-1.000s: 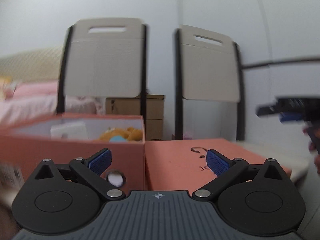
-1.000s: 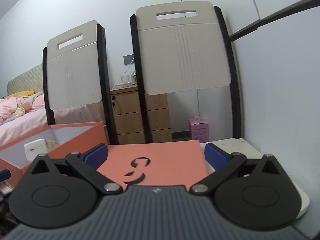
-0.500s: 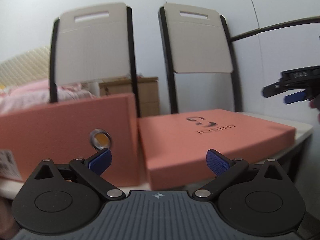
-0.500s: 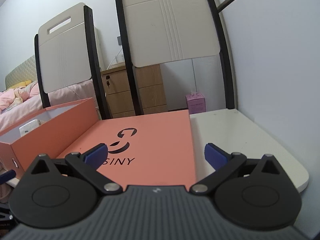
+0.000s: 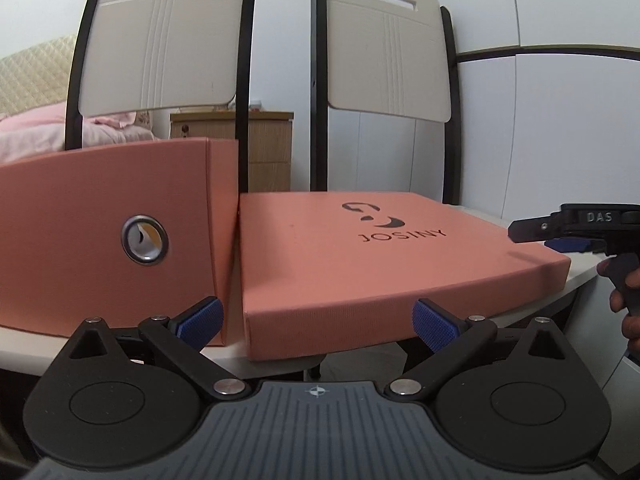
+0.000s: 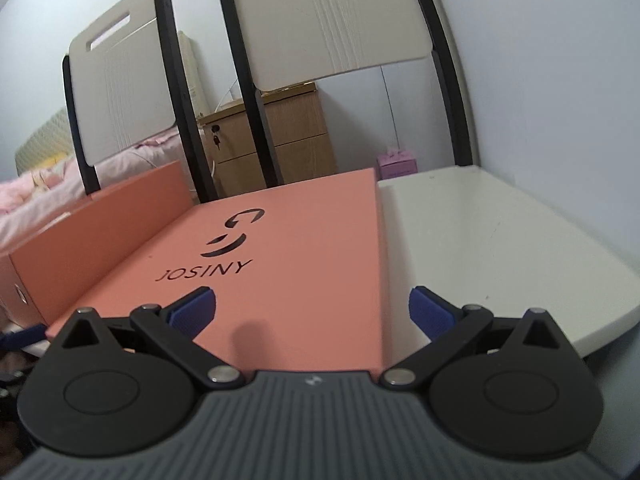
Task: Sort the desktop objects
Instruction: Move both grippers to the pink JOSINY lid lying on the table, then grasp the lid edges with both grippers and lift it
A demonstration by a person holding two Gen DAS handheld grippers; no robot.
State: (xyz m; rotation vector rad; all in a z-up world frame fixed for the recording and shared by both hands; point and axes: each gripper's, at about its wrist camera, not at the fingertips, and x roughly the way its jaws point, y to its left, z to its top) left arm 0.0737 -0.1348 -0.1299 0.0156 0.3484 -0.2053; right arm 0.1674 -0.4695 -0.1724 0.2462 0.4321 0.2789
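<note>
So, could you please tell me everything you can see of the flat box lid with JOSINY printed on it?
The lid is a flat, shallow rectangle of salmon-pink textured cardboard, with a black logo and JOSINY printed on top. It lies logo up on the white table, its near edge overhanging the rim, close beside the taller matching box. Neither open gripper touches it.

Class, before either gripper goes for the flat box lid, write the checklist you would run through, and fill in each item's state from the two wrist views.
1. Left gripper open and holding nothing: ok.
2. Right gripper open and holding nothing: ok.
3. Lid lying flat on the table, nothing on top of it: ok.
4. Lid fully supported: not ok, its near corner overhangs the table edge.
5. Lid free of the tall box: cannot tell, they sit side by side with barely a gap.
6. What is in the box from this low angle: cannot tell.
</note>
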